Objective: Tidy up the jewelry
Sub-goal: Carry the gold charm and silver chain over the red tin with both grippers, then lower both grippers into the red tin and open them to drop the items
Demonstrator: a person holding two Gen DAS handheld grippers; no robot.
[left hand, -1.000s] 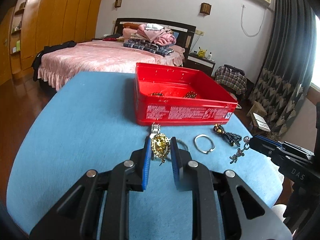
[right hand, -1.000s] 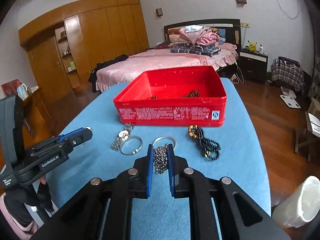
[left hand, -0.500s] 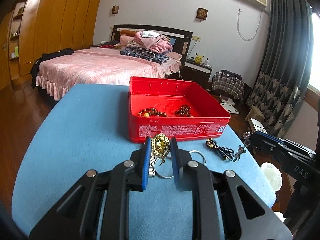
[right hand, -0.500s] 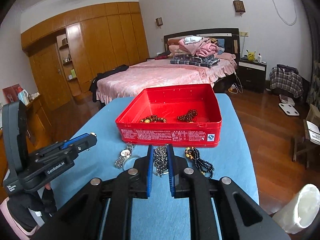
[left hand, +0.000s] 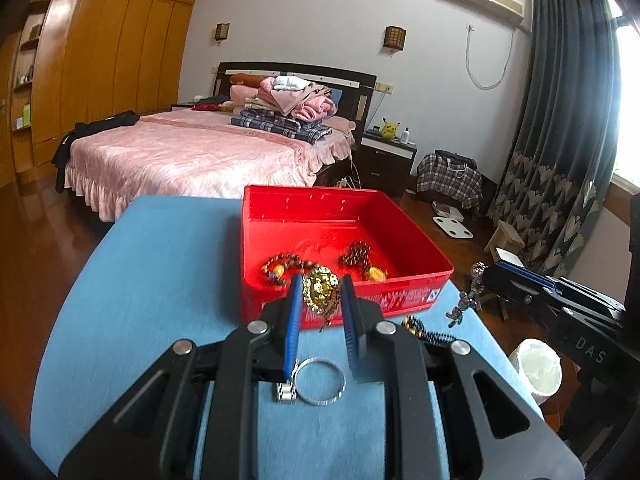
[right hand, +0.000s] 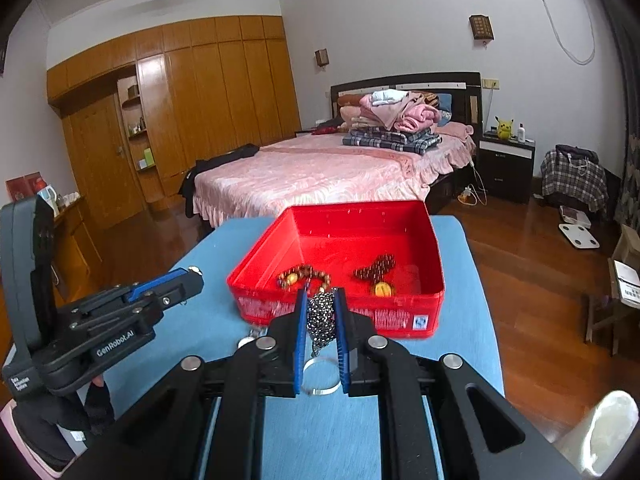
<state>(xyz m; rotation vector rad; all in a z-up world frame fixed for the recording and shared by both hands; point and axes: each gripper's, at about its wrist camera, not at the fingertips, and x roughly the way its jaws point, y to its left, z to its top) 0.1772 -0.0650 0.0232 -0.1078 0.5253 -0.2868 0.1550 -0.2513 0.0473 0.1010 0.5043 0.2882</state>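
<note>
A red box [left hand: 416,276] [right hand: 400,316] stands on the blue table and holds a brown bead bracelet [left hand: 280,266] [right hand: 300,274] and a dark bead string with a yellow piece [left hand: 360,258] [right hand: 378,272]. My left gripper [left hand: 320,296] is shut on a gold pendant [left hand: 320,288], held in the air just before the box's near wall. My right gripper [right hand: 320,312] is shut on a grey metal chain [right hand: 320,316], also raised in front of the box; it shows at the right of the left wrist view [left hand: 476,280].
On the blue table [left hand: 160,280] before the box lie a silver bangle [left hand: 320,380] [right hand: 320,378], a metal watch [left hand: 286,390] and a black bead string [left hand: 428,332]. A white bin [left hand: 536,368] stands right of the table. A pink bed is beyond.
Both grippers have risen from the table with their pieces and moved toward the box. The bangle and watch now lie below them.
</note>
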